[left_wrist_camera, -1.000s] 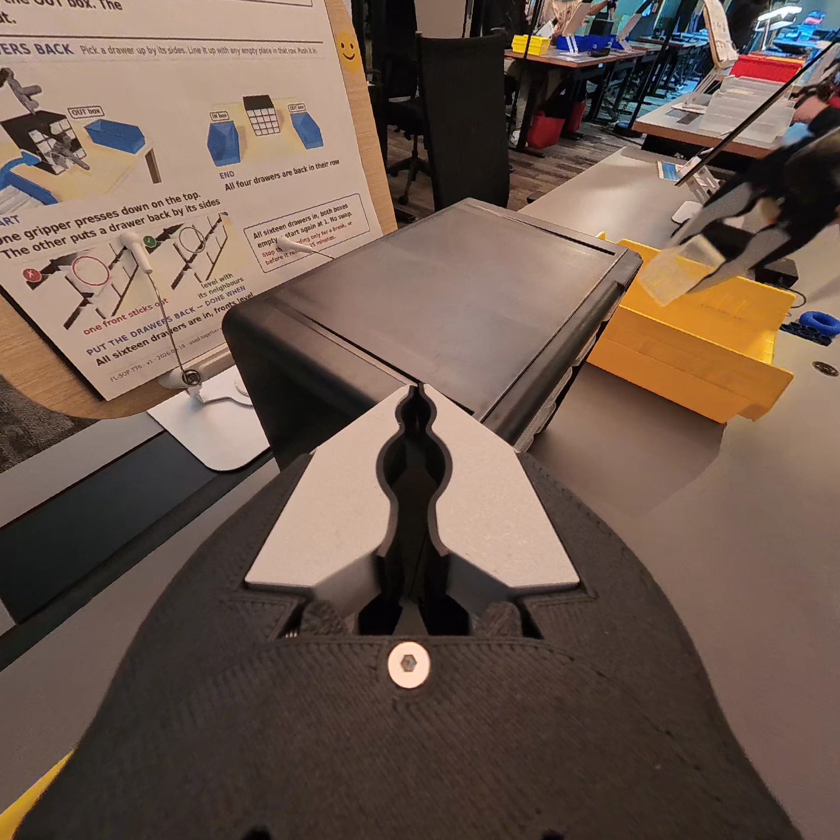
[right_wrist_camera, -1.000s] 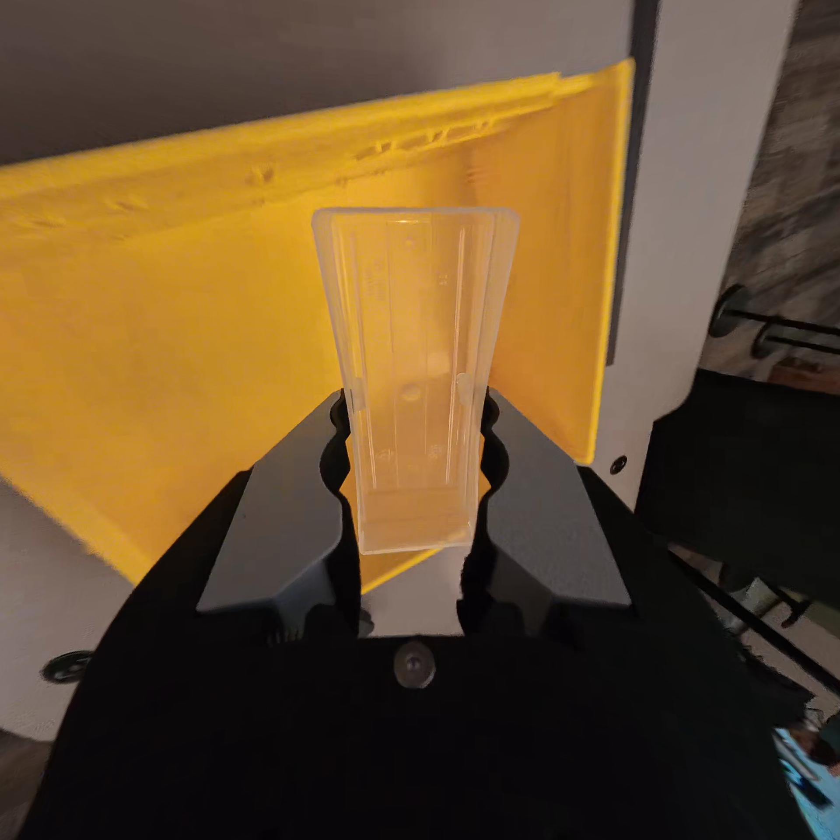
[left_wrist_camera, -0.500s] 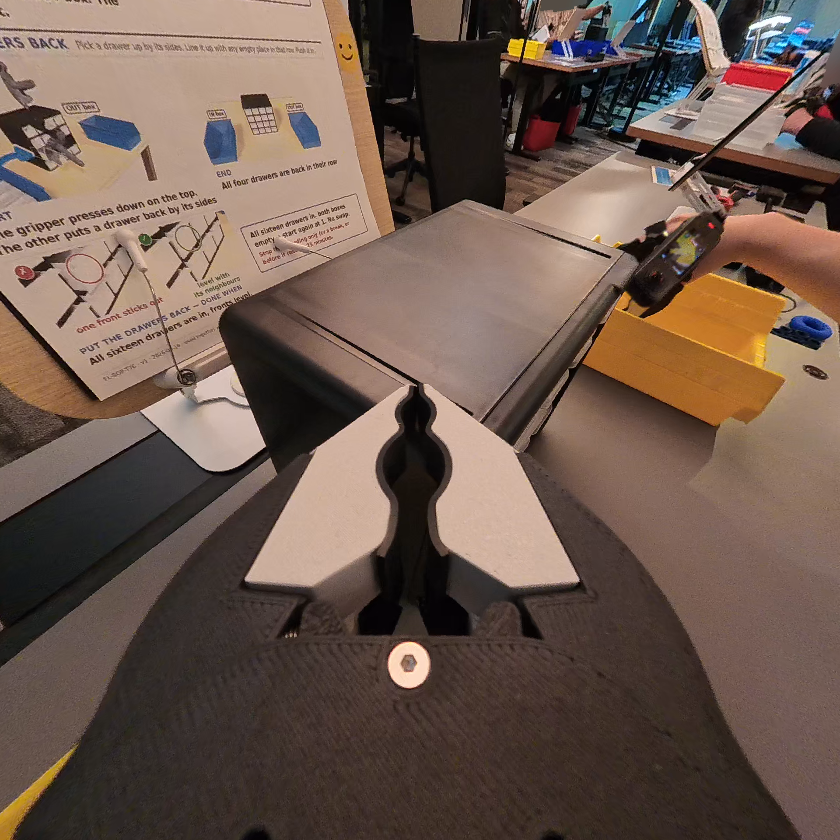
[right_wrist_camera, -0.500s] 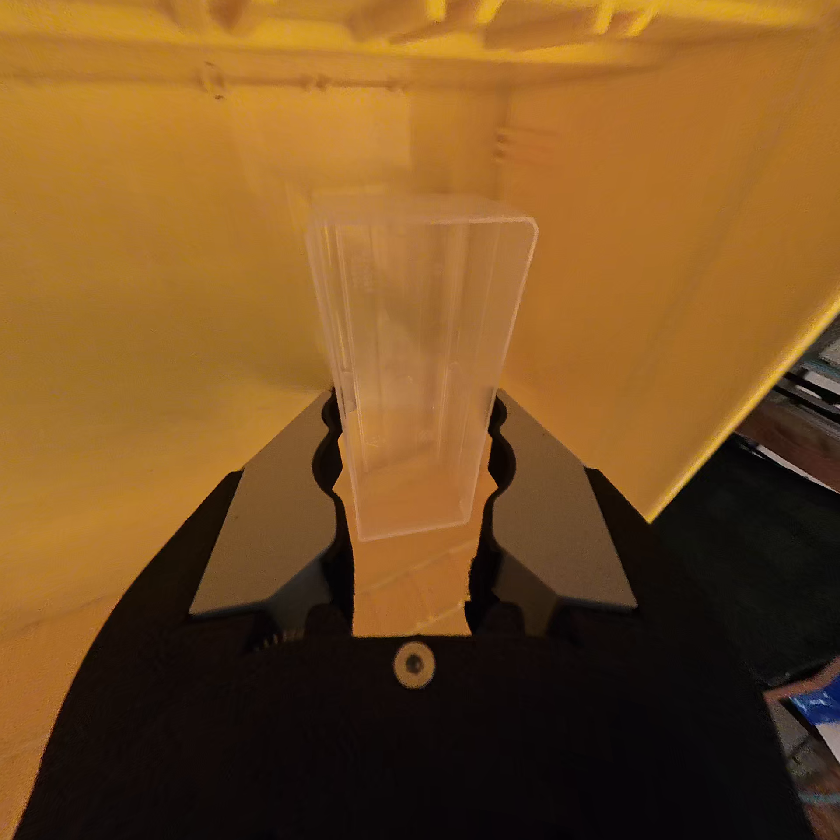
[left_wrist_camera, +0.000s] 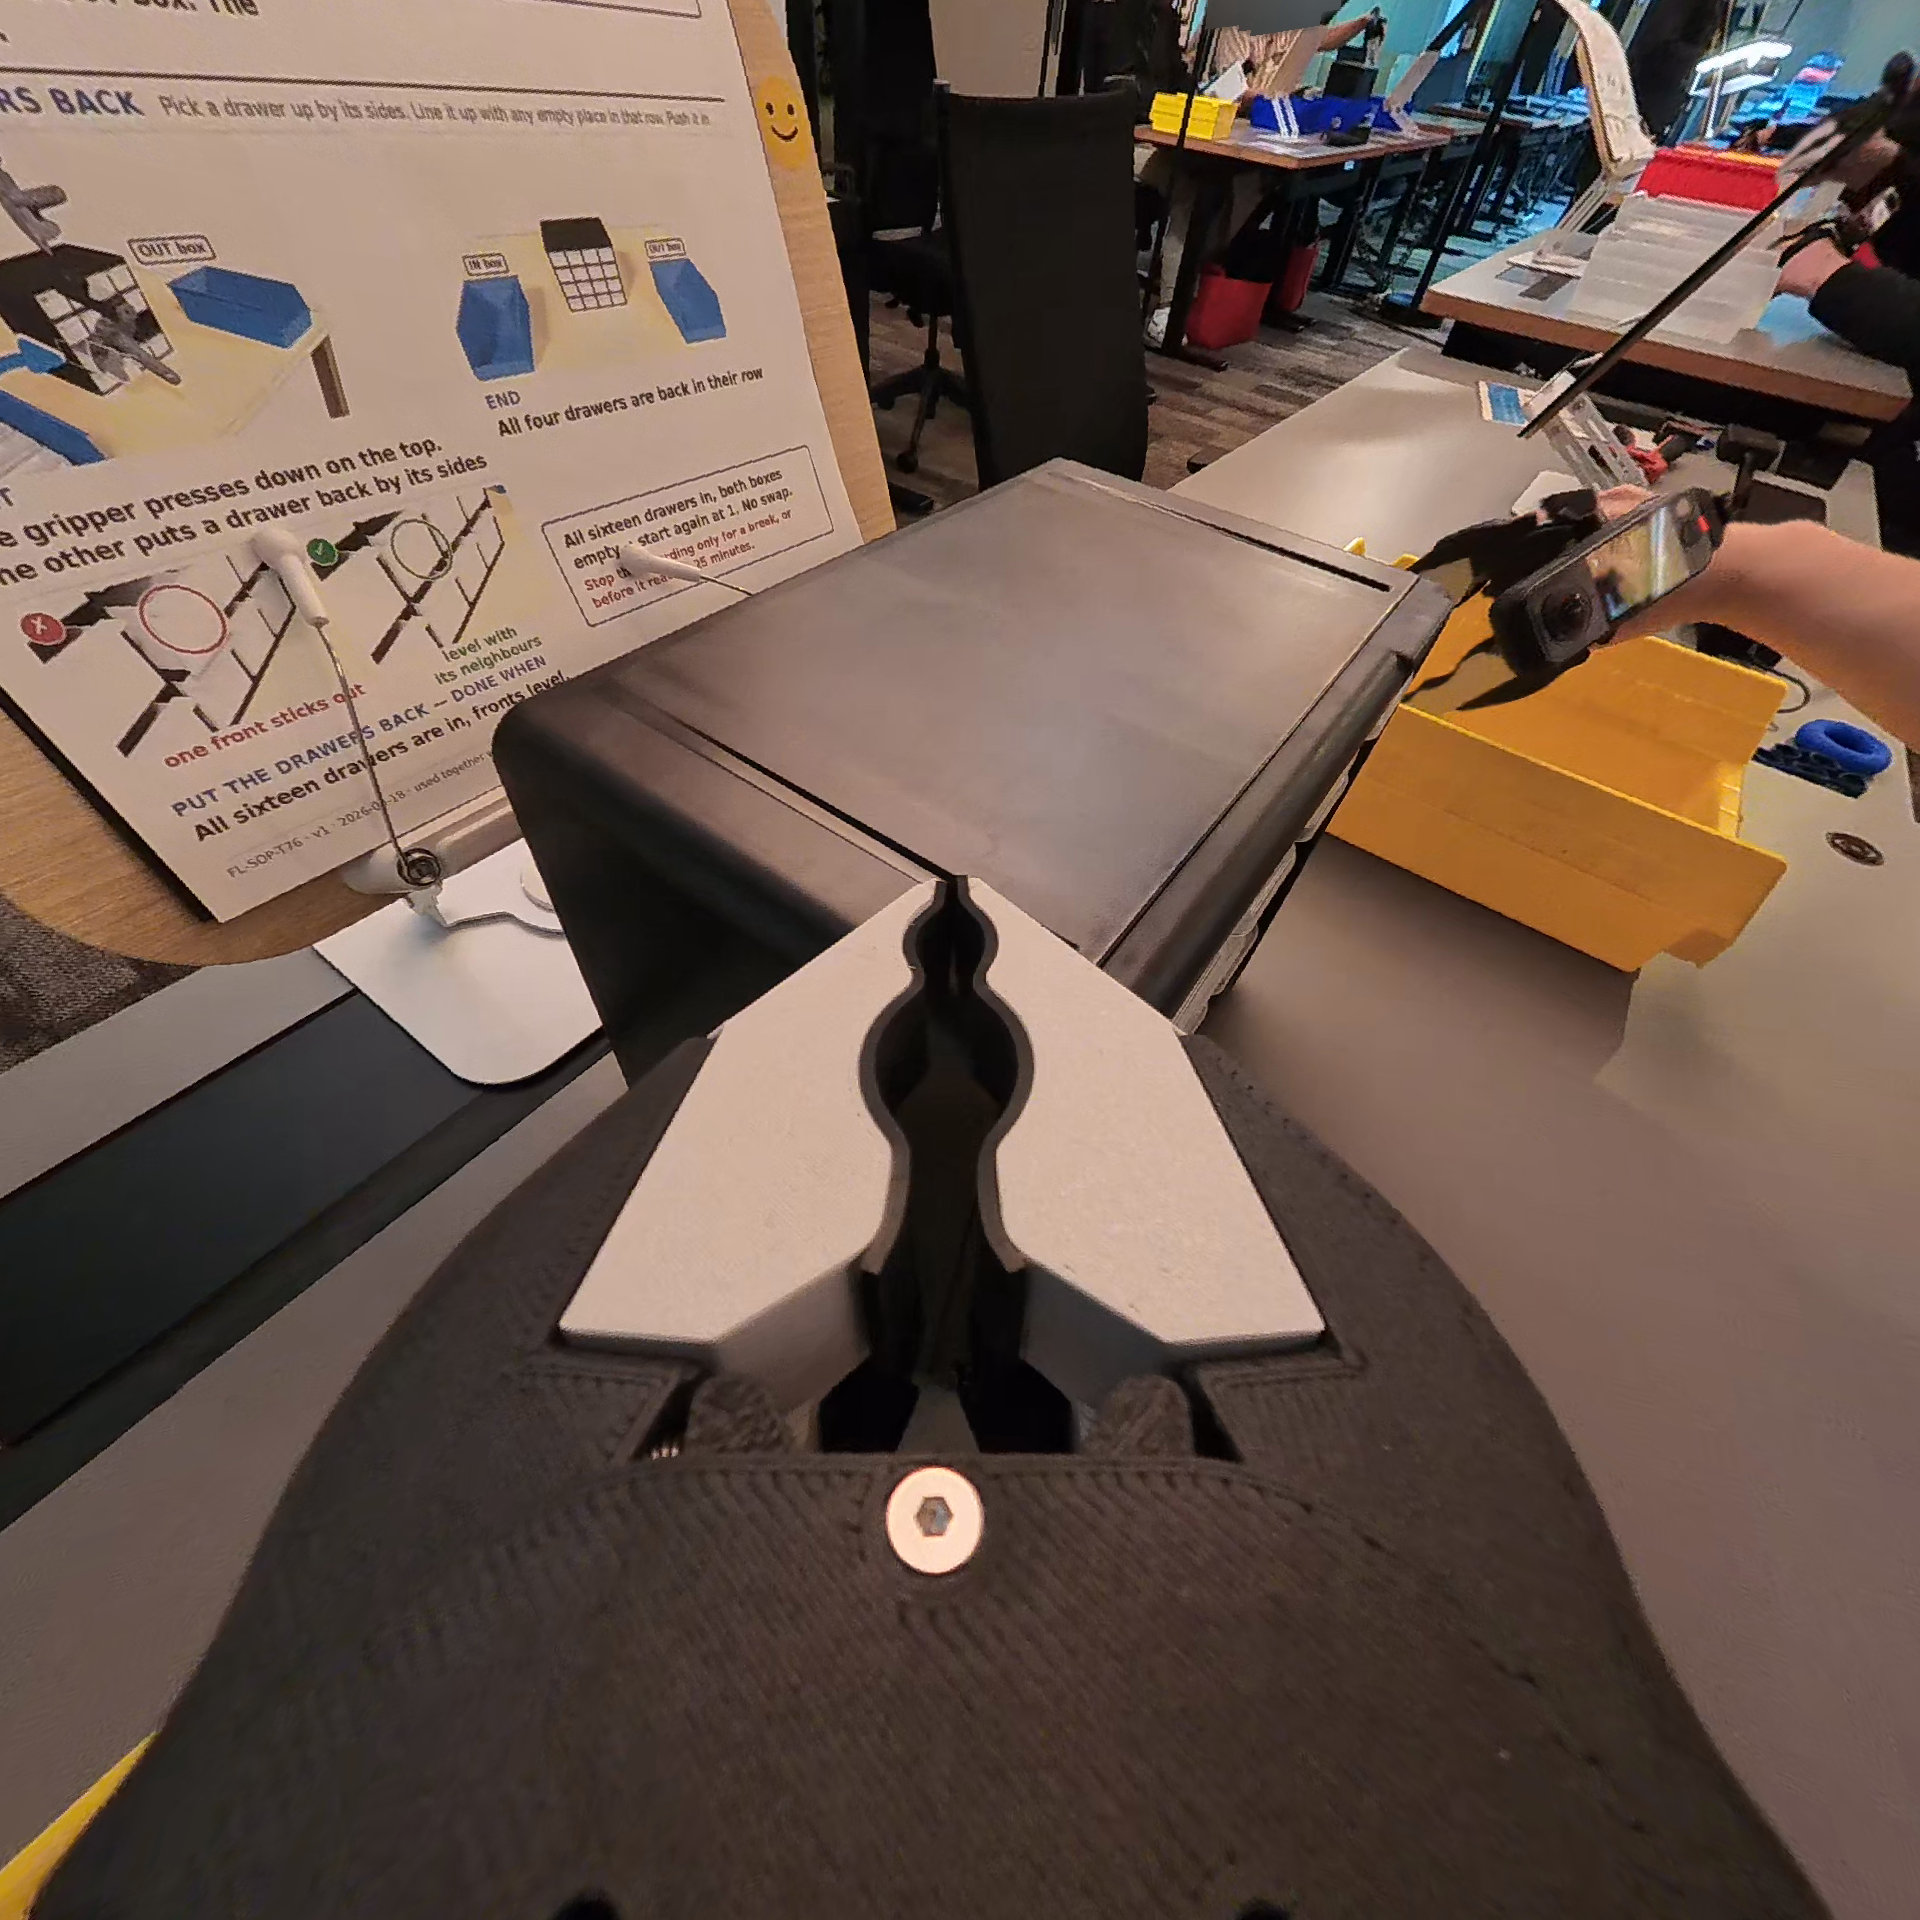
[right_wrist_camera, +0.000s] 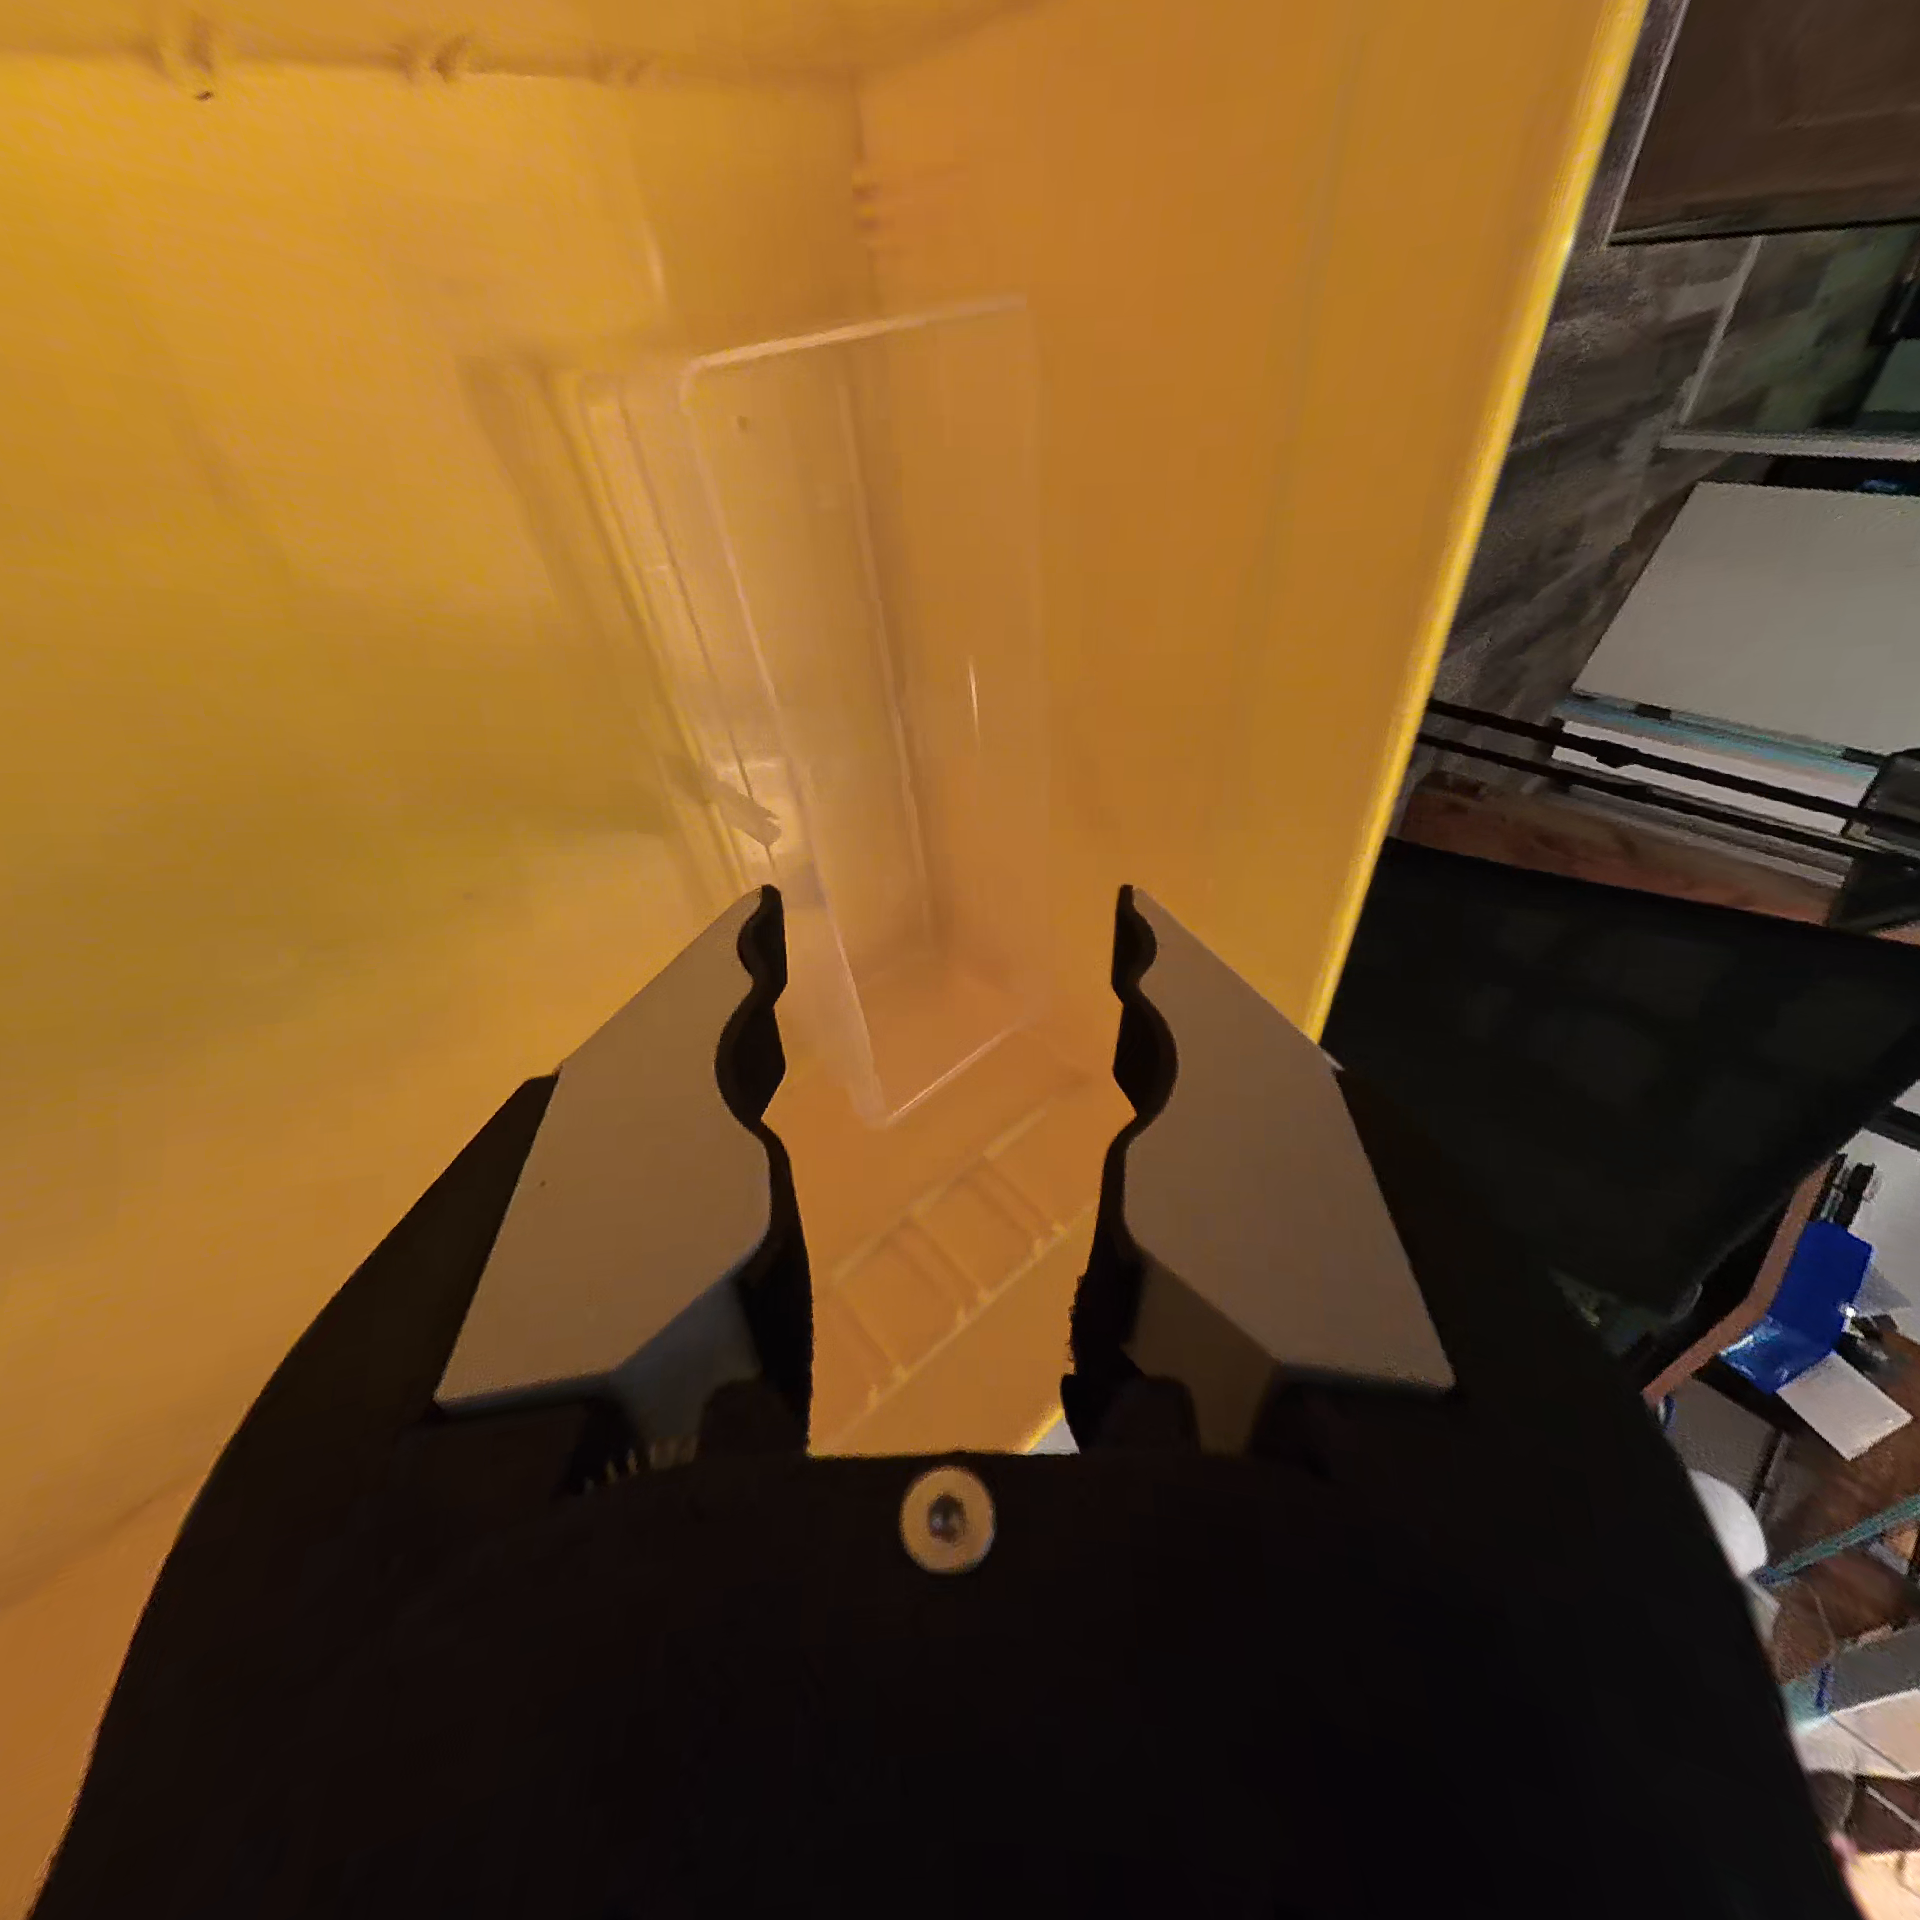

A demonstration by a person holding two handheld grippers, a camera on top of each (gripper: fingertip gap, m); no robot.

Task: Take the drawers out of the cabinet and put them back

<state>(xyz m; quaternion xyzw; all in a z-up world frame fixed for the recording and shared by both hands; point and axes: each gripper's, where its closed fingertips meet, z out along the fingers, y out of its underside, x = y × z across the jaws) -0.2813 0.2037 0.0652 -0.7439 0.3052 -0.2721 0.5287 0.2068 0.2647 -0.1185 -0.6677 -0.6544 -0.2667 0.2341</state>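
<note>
The black drawer cabinet (left_wrist_camera: 997,707) stands on the grey table. My left gripper (left_wrist_camera: 951,894) is shut and empty, its tips at the cabinet's near top edge. My right gripper (right_wrist_camera: 948,904) is open and empty, pointing down into the yellow bin (right_wrist_camera: 312,623). A clear plastic drawer (right_wrist_camera: 831,675) lies loose in the bin just beyond its fingertips, blurred. In the left wrist view the right gripper (left_wrist_camera: 1558,603) reaches into the yellow bin (left_wrist_camera: 1558,821) right of the cabinet.
An instruction poster (left_wrist_camera: 343,416) on a white stand leans behind the cabinet at left. A blue ring (left_wrist_camera: 1839,743) lies on the table past the bin. Desks, chairs and bins fill the room beyond. A yellow edge (left_wrist_camera: 42,1860) shows at bottom left. The grippers' ends are close to 55 centimeters from one another.
My right gripper carried the clear drawer down into the yellow bin, then opened and let it go. The drawer now lies free. My left gripper has stayed put.
</note>
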